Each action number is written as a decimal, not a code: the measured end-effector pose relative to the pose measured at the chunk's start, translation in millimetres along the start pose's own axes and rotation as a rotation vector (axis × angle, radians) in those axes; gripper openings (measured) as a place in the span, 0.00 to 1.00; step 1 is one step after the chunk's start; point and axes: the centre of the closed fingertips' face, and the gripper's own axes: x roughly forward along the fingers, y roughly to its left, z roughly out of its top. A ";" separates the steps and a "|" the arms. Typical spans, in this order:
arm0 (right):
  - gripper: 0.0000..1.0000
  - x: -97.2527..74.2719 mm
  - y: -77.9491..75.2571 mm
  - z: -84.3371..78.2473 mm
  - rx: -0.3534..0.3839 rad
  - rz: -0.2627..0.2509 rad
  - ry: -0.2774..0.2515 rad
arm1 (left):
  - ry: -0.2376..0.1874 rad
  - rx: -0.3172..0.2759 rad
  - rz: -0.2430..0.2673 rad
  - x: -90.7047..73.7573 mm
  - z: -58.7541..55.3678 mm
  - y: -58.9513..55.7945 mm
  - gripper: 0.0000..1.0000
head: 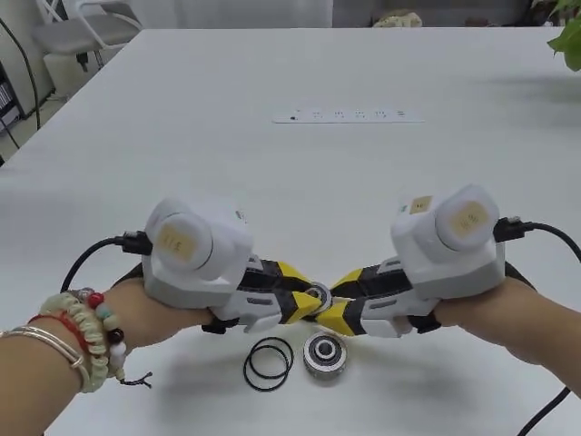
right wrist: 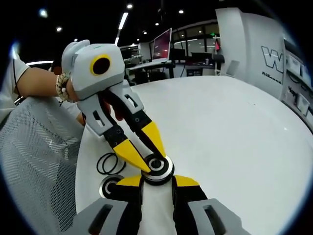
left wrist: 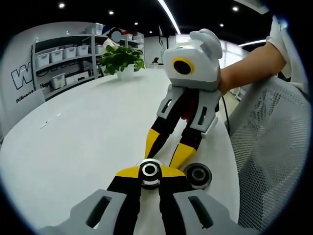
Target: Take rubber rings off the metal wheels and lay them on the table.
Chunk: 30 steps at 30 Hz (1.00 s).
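Note:
Both grippers meet over the white table [head: 272, 182], each closing on the same small metal wheel [head: 318, 295] held just above it. My left gripper [head: 307, 302] comes from the left and my right gripper [head: 334, 306] from the right. In the left gripper view the wheel [left wrist: 149, 171] sits between my own yellow jaws, with the right gripper [left wrist: 166, 155] reaching it from behind. The right gripper view has the wheel [right wrist: 158, 167] at my right gripper [right wrist: 158, 180]. A second wheel [head: 324, 353] and two black rubber rings [head: 269, 362] lie below.
A flush socket strip [head: 345, 115] lies in the table's far middle. A chair [head: 86, 32] stands beyond the far left corner and a plant [head: 570, 36] at the far right. A mesh chair back [left wrist: 274, 147] is close beside me. Cables trail from both grippers.

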 end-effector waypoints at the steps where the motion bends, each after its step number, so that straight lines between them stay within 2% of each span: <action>1: 0.20 0.2 -0.1 -0.1 -0.001 0.000 0.000 | -0.001 0.000 0.001 0.0 0.0 0.0 0.08; 6: 0.15 -1.6 0.2 -2.2 -0.061 0.000 0.015 | -0.001 0.001 0.003 -0.2 -0.3 -0.7 0.08; 7: 0.09 -3.9 -4.8 -10.2 -0.103 -0.018 0.066 | -0.002 -0.001 0.004 -0.2 -0.3 -0.5 0.08; 8: 0.04 -3.7 -4.8 -5.3 -0.081 -0.025 0.019 | -0.002 -0.001 0.008 -0.4 -0.4 0.1 0.08; 10: 0.03 -3.4 -4.1 -8.0 -0.057 -0.010 0.028 | -0.003 -0.001 0.008 -0.3 -0.3 -0.7 0.08; 17: 0.00 -2.3 -6.0 -7.3 -0.066 -0.033 0.043 | -0.002 0.002 0.008 -0.7 -0.6 -1.4 0.08; 23: 0.00 -3.8 -11.8 -7.9 0.028 -0.056 0.049 | 0.001 0.009 0.007 -0.5 -0.5 -2.0 0.08; 25: 0.00 -7.4 -15.4 -4.8 0.046 -0.072 0.041 | 0.002 0.010 0.006 -0.5 -0.5 -2.1 0.08; 27: 0.00 -9.9 -16.9 0.6 0.104 -0.071 0.016 | 0.002 0.011 0.006 -0.4 -0.4 -1.9 0.07; 30: 0.00 -12.0 -18.1 1.2 0.145 -0.073 0.008 | 0.001 0.011 0.006 -0.1 0.0 -2.0 0.07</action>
